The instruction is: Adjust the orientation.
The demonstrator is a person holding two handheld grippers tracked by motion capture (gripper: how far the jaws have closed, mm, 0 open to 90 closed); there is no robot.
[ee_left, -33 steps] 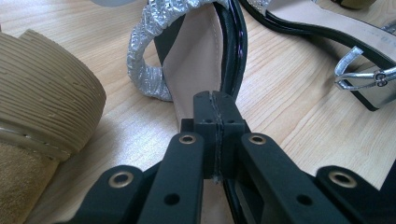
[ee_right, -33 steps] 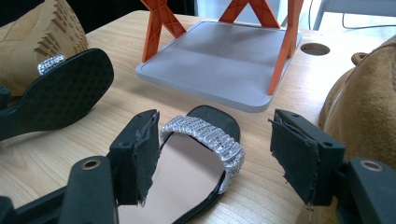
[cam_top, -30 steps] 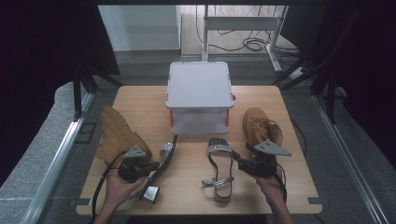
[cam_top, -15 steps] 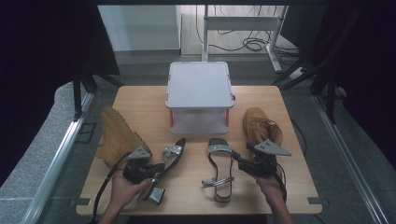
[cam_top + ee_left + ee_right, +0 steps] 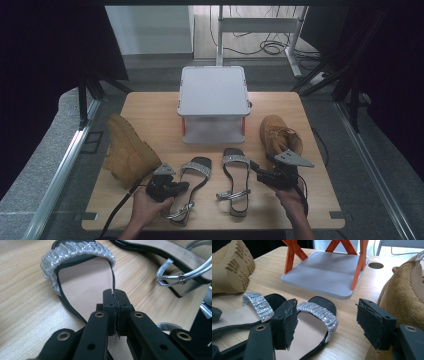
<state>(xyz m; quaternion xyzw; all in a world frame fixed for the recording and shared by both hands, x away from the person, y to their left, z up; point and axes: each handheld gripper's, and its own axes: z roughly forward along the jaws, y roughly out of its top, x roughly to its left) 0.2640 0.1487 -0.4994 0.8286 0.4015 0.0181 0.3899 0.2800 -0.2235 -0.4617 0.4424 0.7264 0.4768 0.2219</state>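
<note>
The left gripper (image 5: 115,312) pinches the edge of a black flat sandal with a glittering silver strap (image 5: 192,186) near the wooden table (image 5: 150,107)'s front; dragging slowly should keep that thin rim from slipping. The right gripper (image 5: 261,171) rests released.

A rectangular light-wood table (image 5: 150,107) with rounded corners stands on a grey speckled floor (image 5: 45,165); a pale metal rail (image 5: 60,172) runs along the floor at the table's left, and a matching one (image 5: 372,172) at its right; black curtains (image 5: 45,50) hang dark on both sides; beyond the far edge a white wall panel (image 5: 150,27) is brightly lit, beside a strip of pale wooden flooring (image 5: 205,35); there a grey metal desk frame (image 5: 260,25) stands, with black cables (image 5: 272,47) looped loosely on the floor beneath it.
</note>
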